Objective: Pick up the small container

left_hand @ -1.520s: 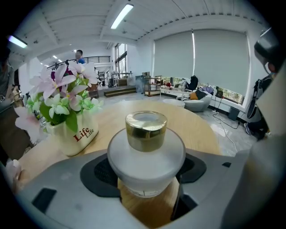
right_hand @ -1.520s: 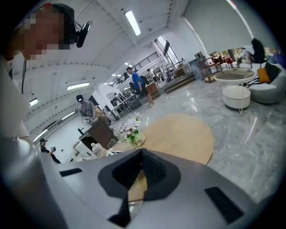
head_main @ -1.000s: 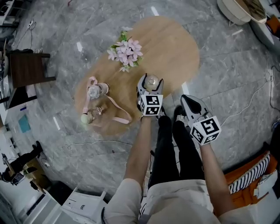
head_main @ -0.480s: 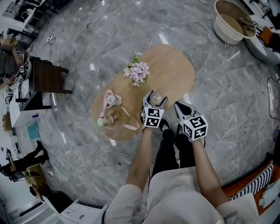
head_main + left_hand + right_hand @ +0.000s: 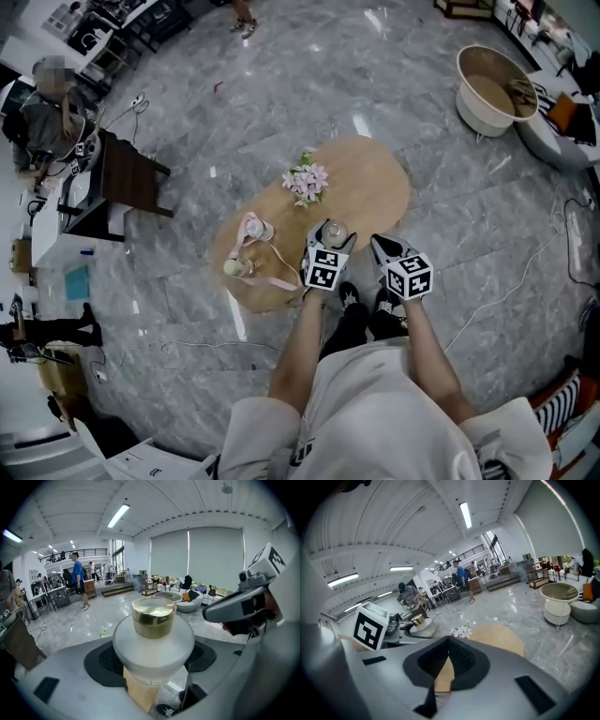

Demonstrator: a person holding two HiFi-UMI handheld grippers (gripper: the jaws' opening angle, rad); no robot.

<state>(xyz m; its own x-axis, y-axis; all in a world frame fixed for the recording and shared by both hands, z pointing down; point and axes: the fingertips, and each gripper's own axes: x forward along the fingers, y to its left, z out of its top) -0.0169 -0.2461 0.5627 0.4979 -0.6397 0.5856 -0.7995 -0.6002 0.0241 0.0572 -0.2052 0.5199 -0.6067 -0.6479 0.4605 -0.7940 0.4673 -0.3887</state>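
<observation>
The left tool [image 5: 153,654] is closed on the small container [image 5: 153,637], a frosted jar with a gold lid, upright between its pads and just above the wooden surface [image 5: 375,183]. The lift is best made straight up and level, with a firm grip, so the round body does not slip. The right tool [image 5: 447,660], beside it, has its jaws together and empty.
</observation>
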